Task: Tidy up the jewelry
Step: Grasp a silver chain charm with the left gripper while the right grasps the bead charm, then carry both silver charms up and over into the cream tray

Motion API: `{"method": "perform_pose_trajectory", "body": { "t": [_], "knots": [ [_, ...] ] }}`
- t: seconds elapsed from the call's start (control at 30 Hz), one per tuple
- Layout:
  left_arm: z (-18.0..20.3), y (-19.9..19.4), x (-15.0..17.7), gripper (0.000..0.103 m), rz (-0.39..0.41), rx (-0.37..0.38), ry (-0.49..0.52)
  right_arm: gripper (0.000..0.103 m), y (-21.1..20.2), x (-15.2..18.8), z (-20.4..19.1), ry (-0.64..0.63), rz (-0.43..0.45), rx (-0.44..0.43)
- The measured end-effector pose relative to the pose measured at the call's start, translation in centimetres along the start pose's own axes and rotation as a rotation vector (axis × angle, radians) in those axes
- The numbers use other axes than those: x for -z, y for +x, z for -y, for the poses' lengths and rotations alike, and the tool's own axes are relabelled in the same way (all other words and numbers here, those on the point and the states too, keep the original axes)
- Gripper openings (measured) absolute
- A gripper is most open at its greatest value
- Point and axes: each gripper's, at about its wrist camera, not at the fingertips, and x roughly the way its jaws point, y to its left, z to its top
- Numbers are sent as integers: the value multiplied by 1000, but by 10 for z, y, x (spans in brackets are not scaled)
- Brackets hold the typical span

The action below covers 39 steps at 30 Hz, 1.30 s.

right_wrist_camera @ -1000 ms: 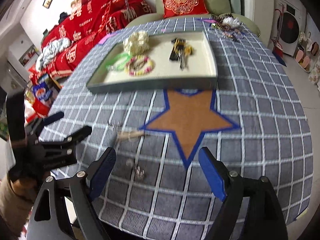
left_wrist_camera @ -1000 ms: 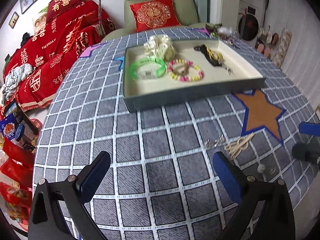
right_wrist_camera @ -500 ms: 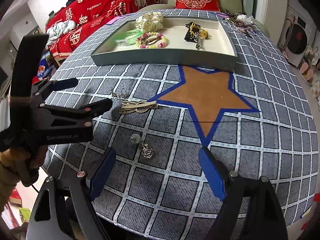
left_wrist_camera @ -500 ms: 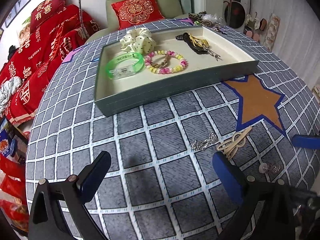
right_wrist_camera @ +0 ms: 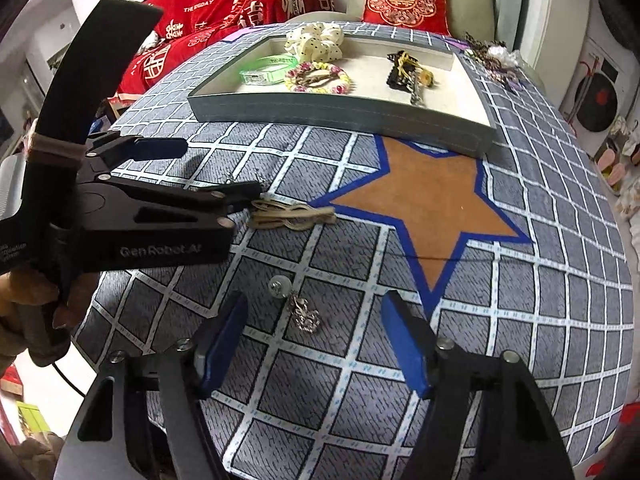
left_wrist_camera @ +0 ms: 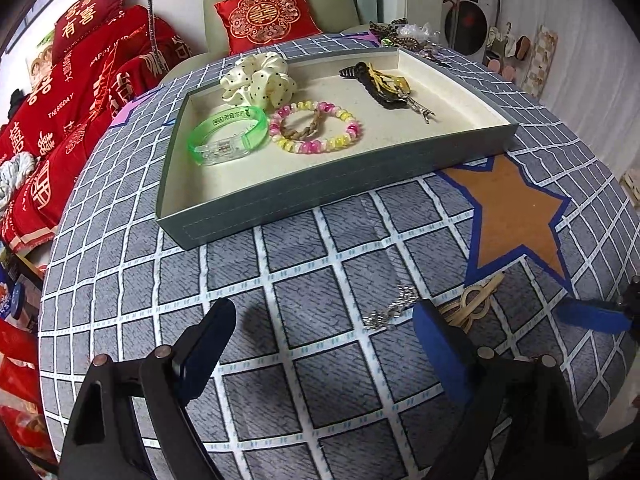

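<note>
A grey tray (left_wrist_camera: 332, 196) (right_wrist_camera: 340, 110) holds a cream scrunchie (left_wrist_camera: 256, 80), a green bangle (left_wrist_camera: 228, 134), a pink-yellow bead bracelet (left_wrist_camera: 316, 126) and a black-gold clip (left_wrist_camera: 384, 84). On the cloth lie a silver chain (left_wrist_camera: 390, 308), a beige hair clip (left_wrist_camera: 476, 300) (right_wrist_camera: 292, 214) and a silver pendant earring (right_wrist_camera: 298, 306). My left gripper (left_wrist_camera: 324, 336) (right_wrist_camera: 216, 172) is open, low over the chain, its right finger beside the beige clip. My right gripper (right_wrist_camera: 314, 334) is open, straddling the earring.
An orange star with blue border (right_wrist_camera: 424, 204) (left_wrist_camera: 516, 216) marks the checked tablecloth. Loose trinkets (right_wrist_camera: 492, 58) lie at the table's far edge. Red bedding (left_wrist_camera: 60, 92) and a green armchair with red cushion (left_wrist_camera: 268, 16) stand behind.
Both grippers have moved forward and lower. The left one has closed in on the chain and beige clip; the right one has come down around the earring.
</note>
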Motion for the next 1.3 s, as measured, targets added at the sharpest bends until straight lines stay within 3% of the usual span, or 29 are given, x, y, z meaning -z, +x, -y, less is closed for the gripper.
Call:
{"method": "perform_pose_trajectory", "body": {
  "t": [0.13,0.4,0.5,0.6,0.67,0.7,0.77,1.3],
  "knots": [
    [2,-1,0,87,-8,23,-10,51,1,0,-9,-31,22,19],
    [11,-4,-2,61,-23,71,-1,43,1,2,-19,-71,32,40],
    [14,-4,-3,59,-28,74,7,42,1,2,-19,-68,31,39],
    [18,-6,-2,47,-32,86,15,32,0,2,-19,-62,34,37],
    [23,-7,-2,39,-31,93,27,17,0,2,-21,-66,34,37],
    [24,-7,-2,27,-30,97,31,13,-1,2,-21,-66,34,37],
    [27,-9,-1,16,-28,95,33,12,-1,3,-20,-59,35,38],
    [-3,-32,21,15,-8,83,-150,10,-19,6,23,117,43,-46]
  ]
}}
